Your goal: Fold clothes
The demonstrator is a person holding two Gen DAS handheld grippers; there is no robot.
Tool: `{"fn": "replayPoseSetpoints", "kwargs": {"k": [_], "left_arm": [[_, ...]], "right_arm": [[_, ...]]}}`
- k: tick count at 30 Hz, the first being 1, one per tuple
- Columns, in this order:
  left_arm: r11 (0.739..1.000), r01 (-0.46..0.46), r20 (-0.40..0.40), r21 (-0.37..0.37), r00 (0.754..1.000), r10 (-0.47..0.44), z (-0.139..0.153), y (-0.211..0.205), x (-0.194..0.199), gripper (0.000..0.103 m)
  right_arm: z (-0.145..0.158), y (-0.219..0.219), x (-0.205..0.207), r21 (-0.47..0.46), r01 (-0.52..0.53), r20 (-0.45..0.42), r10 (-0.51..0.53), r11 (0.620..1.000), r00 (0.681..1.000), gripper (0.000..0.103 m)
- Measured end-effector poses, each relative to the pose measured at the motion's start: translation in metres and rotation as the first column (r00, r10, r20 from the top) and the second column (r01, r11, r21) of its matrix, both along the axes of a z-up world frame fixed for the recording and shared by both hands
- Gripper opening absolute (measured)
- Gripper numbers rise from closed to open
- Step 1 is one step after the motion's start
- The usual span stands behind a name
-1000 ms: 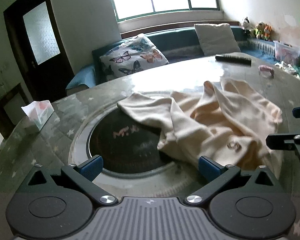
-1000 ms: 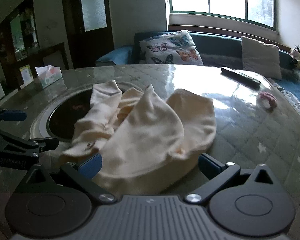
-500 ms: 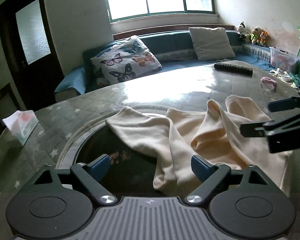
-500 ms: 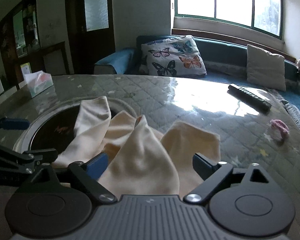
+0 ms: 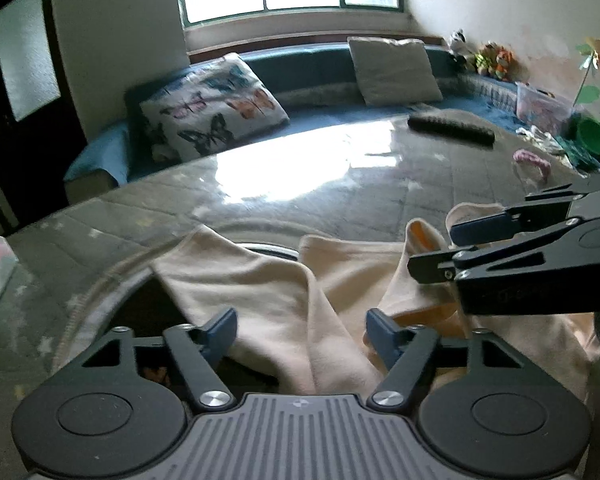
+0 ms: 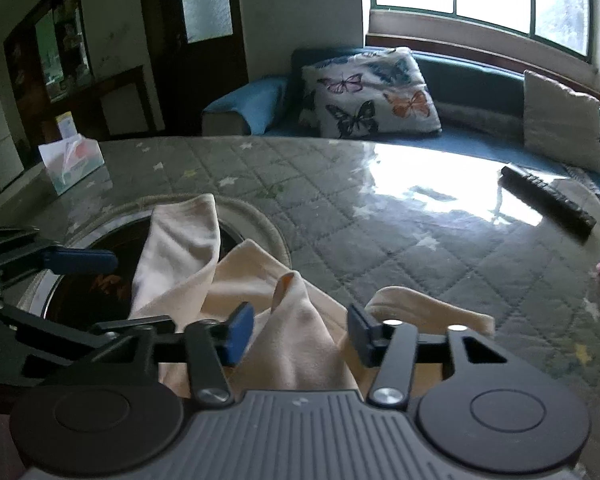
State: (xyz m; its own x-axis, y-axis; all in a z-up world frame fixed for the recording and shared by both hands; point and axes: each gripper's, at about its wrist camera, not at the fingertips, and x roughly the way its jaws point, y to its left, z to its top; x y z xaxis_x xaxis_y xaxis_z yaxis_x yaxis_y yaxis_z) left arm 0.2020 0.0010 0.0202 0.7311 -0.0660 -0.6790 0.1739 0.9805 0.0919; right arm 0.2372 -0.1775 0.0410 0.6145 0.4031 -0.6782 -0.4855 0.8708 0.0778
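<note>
A cream garment (image 5: 260,292) lies crumpled on the quilted table (image 5: 300,184), partly over a dark round inset (image 6: 88,288). My left gripper (image 5: 300,334) is low over the garment's near edge, jaws partly narrowed but open, with a ridge of cloth running between them. My right gripper (image 6: 300,338) also stands open astride a raised fold of the same garment (image 6: 180,240). Each gripper shows in the other's view: the right gripper (image 5: 432,252) at the right, the left gripper (image 6: 140,292) at the left. They are close together over the cloth.
A black remote (image 6: 548,202) and a pink hair tie (image 5: 534,160) lie on the table's far right. A tissue box (image 6: 72,160) stands at the left edge. Behind the table runs a blue sofa with a butterfly pillow (image 5: 208,116).
Both grippers have dropped lower and moved in onto the garment, and their jaws have narrowed around folds of cloth. The two grippers have come closer to each other.
</note>
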Motion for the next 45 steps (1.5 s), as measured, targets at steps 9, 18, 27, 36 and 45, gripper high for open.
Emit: {"fn": "replayPoseSetpoints", "kwargs": {"k": [9,18,27,36,45], "left_arm": [[0.998,0.009,-0.034,-0.068,0.999,-0.011,-0.003,0.014,-0.005,0.005],[0.994,-0.071,0.035,-0.088,0.997,0.075,0.018,0.043,-0.049,0.002],[0.977,-0.184,0.075,-0.108,0.978,0.193,0.033,0.08,-0.111,0.002],[0.967,-0.217,0.025,-0.131,0.975,0.222,0.035,0.096,-0.17,0.002],[0.986,-0.153,0.022,-0.067,0.988,0.155,0.029,0.082,-0.186,0.008]], "right_arm": [[0.004,-0.02,-0.005,0.045,0.011,-0.022,-0.01,0.999,1.0,0.009],[0.032,-0.065,-0.037,0.082,0.088,0.06,-0.093,0.993,0.994,0.009],[0.054,-0.145,-0.09,0.142,0.238,0.119,-0.255,0.961,0.96,0.009],[0.046,-0.207,-0.139,0.177,0.389,0.087,-0.408,0.904,0.909,0.009],[0.019,-0.225,-0.145,0.126,0.458,0.006,-0.462,0.88,0.887,0.019]]}}
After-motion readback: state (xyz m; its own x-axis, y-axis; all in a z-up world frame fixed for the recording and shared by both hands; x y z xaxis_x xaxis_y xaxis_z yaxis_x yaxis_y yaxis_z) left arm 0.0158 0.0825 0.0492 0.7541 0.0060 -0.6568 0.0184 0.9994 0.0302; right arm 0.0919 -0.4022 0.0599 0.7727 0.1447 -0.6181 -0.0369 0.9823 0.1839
